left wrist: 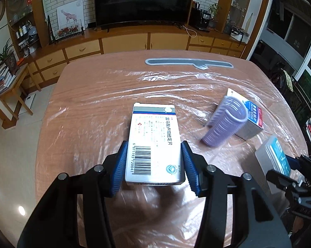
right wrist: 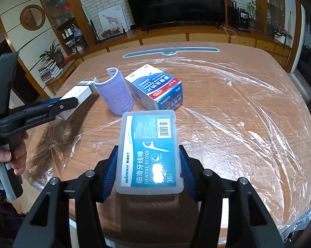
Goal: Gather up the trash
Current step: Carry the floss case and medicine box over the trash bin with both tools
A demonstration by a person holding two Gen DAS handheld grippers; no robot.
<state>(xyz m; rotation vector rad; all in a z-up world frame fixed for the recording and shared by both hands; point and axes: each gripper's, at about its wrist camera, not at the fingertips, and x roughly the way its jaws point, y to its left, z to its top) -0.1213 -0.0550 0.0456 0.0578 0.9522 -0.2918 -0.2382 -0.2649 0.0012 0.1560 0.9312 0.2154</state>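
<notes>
A: Left gripper (left wrist: 154, 164) first. State?
B: Clenched on a white medicine box (left wrist: 154, 144), blue pads pressing both long sides near the barcode end. The box is off the table, its far end pointing away from the camera.
A: Right gripper (right wrist: 148, 171)?
B: Also clenched. It grips a translucent dental floss case (right wrist: 149, 150) with a teal label, pads on its two long edges. The case is held above the near table edge.
A: What sits on the table (right wrist: 227, 103)?
B: Wooden top under crinkled clear plastic film (right wrist: 248, 128). A purple hair roller (right wrist: 116, 93) lies just beside a blue, white and red carton (right wrist: 157, 88), touching or nearly, I cannot tell which.
A: Same two in the left view?
B: Yes, roller (left wrist: 225, 122) in front of the carton (left wrist: 250, 115), right of the held medicine box. The roller is a bit blurred.
A: Anything else?
B: A long grey strip (left wrist: 188, 63) lies flat near the far table edge. The right view shows a hand (right wrist: 14, 155) around the left tool's handle, at the left edge.
A: Background?
B: Dark TV (left wrist: 144, 2), wooden cabinets (left wrist: 122, 41), a giraffe picture (left wrist: 70, 16).
</notes>
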